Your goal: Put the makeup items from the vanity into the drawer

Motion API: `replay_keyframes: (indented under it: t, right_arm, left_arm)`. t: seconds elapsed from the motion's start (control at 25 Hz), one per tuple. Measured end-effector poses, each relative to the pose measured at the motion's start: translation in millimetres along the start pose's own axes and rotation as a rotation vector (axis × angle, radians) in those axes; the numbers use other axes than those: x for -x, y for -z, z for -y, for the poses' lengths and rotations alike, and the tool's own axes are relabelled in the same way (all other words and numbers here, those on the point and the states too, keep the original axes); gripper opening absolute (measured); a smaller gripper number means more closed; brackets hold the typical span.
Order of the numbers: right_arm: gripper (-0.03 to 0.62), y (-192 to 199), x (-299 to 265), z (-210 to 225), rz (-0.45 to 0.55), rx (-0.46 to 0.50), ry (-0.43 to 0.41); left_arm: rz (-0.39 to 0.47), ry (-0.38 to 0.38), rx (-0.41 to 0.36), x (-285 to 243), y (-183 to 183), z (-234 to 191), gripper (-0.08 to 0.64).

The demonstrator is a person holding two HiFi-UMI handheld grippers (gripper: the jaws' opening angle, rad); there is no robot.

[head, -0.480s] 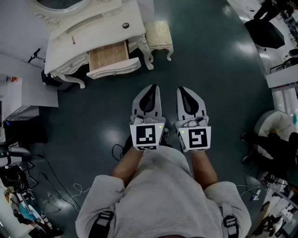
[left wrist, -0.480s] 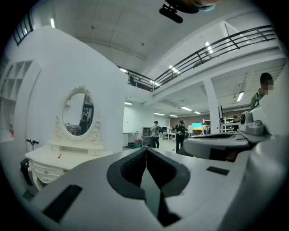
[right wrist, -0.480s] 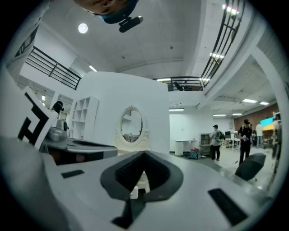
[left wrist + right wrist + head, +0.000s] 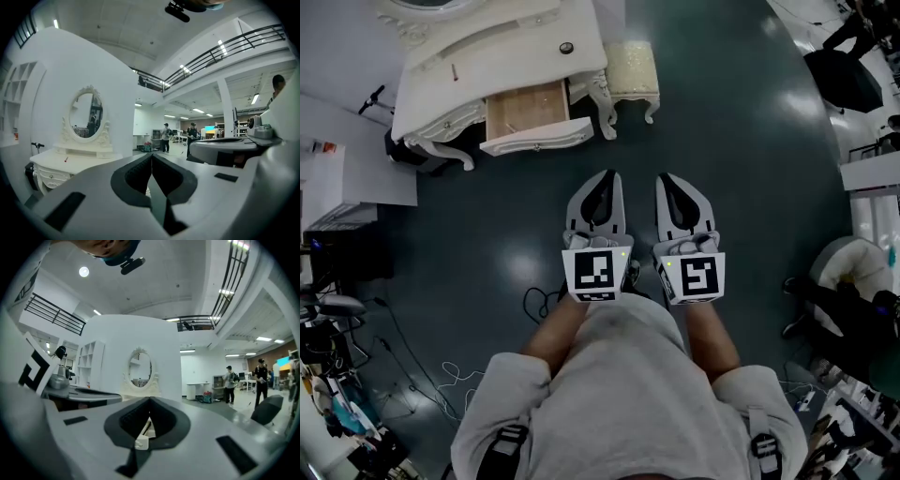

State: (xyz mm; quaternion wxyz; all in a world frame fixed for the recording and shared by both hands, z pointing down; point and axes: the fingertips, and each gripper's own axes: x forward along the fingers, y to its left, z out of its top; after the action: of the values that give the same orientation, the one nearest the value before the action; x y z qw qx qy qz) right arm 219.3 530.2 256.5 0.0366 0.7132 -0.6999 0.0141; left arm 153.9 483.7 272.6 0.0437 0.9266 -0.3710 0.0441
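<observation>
Task barely started imo. Left hand-held gripper [image 4: 607,176] + right hand-held gripper [image 4: 667,180] both clenched, nothing in either, well apart from counter [image 4: 511,42]. Drawer [image 4: 525,111] already open. Red stick [image 4: 455,70] & dark round thing [image 4: 566,48] on counter, both left to move.

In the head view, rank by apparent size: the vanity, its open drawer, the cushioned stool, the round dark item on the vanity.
Largest to smallest: vanity; open drawer; cushioned stool, only slightly smaller than the drawer; round dark item.
</observation>
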Motion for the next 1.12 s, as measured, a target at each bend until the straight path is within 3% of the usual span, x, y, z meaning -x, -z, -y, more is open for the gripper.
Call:
replay_keyframes:
  t: [0.32,0.8,1.12]
  right_arm:
    - [0.014,4,-81,-4,-0.029,0.003,-0.042]
    - [0.014,-6,-215,-42,-0.057,0.023,-0.101]
    - [0.014,-8,-266,-58,-0.083,0.045,-0.141]
  left_arm:
    - [-0.021,-0.012,0.005,-50,2,-52,0.008]
    - [-0.014,-0.029,0.025,-111,-14,-167,0.009]
    - [-0.032,-0.021,0.053,-136,-10,-203,0.008]
